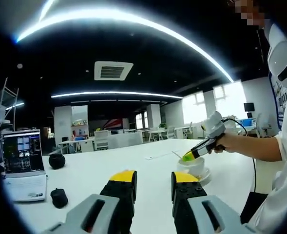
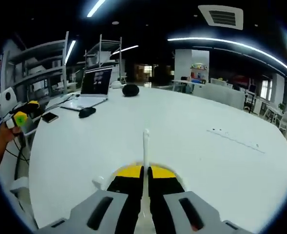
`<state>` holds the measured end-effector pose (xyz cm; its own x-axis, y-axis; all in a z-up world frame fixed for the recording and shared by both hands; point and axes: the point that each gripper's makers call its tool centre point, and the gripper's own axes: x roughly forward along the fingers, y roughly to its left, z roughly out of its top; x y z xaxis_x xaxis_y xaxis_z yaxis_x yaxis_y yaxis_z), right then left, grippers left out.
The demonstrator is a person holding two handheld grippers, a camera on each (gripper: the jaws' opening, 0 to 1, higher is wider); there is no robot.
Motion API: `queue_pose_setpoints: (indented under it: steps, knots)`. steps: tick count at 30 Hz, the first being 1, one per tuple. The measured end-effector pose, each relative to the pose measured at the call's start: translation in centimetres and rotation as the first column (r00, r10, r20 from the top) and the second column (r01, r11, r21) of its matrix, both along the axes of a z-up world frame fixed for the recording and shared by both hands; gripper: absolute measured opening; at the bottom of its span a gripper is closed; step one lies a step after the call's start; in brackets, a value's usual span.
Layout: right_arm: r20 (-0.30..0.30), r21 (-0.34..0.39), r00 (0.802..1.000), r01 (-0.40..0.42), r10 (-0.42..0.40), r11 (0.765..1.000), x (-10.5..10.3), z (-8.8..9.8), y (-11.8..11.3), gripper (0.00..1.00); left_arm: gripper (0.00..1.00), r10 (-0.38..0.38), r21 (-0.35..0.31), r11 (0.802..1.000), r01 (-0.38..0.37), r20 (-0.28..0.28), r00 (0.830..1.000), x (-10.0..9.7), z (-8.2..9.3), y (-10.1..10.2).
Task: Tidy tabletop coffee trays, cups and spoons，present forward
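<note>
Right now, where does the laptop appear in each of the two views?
Left gripper view: the laptop is at the far left edge, its screen lit.
Right gripper view: the laptop is at the upper left, screen dark.
Shared landmark: the black mouse lies on the table beside the laptop.

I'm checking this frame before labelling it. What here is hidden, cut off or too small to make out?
- Left gripper view: the cup interior is hidden by its rim; the saucer is partly behind the left hand-held gripper.
- Right gripper view: the spoon bowl is hidden by the right hand-held gripper.
- The laptop screen is too small to read.
</note>
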<state>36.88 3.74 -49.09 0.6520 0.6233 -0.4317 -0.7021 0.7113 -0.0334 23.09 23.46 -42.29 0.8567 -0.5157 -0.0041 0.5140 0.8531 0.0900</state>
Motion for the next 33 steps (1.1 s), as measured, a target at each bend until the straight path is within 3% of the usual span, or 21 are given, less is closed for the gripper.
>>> queue_pose_setpoints:
  steps: [8, 24, 33]
  knots:
    - [-0.016, -0.026, 1.000, -0.011, 0.011, 1.000, -0.1, -1.4, 0.3, 0.05, 0.30, 0.002, -0.003, 1.000, -0.002, -0.006, 1.000, 0.1, -0.3, 0.1]
    - [-0.009, -0.014, 0.999, -0.042, 0.041, 0.999, 0.2, -1.4, 0.3, 0.06, 0.30, -0.019, 0.000, 1.000, 0.019, -0.012, 1.000, 0.1, -0.5, -0.4]
    - [0.052, 0.049, 0.998, -0.027, 0.024, 0.998, 0.5, 1.2, -0.6, 0.12, 0.30, -0.024, 0.011, 1.000, 0.024, -0.021, 0.999, 0.0, -0.7, -0.7]
